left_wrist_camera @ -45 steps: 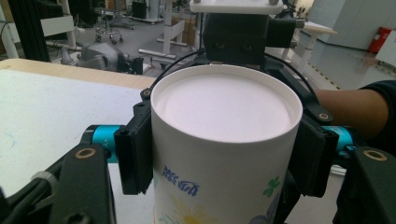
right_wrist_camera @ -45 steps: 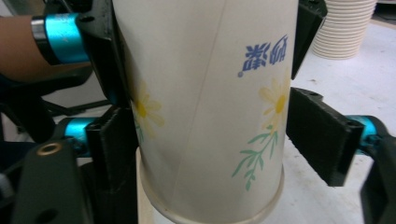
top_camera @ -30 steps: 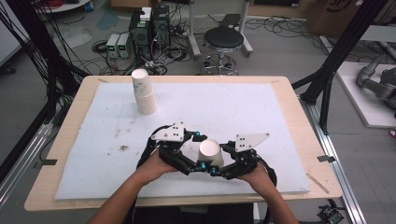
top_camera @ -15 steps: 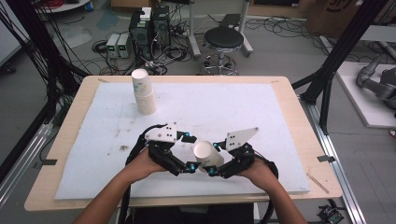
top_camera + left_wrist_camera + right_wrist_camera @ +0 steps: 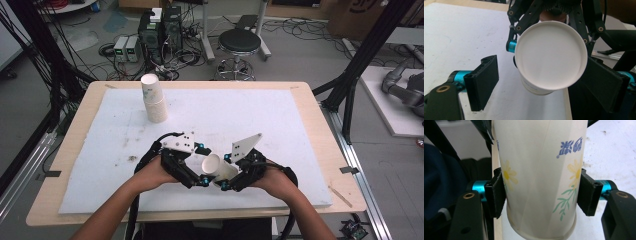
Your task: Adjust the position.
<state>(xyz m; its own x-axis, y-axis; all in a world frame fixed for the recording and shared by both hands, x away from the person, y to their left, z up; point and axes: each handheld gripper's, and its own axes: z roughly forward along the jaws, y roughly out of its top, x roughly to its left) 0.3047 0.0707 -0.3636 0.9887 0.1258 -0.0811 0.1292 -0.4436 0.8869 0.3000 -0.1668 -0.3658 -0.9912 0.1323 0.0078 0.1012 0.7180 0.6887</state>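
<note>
Lower centre of the high view: a paper cup is held off the table between the two grippers, lying tilted, its long axis running from lower right to upper left of the frame. The right gripper has it: in the right gripper view its jaws press the printed wall from both sides, close to the rim, closed as far as the cup allows. The left gripper faces it from the left; in the left gripper view the cup's flat white bottom points straight at the camera and sits between the jaws, which stand wide, the left-hand jaw clearly apart from the wall; contact on the right-hand side cannot be told. Judgement: the left gripper is the free one and lies on the cup's axis, so it can close on the bottom end. A second stack of cups stands upright, upper left on the table, well apart.
</note>
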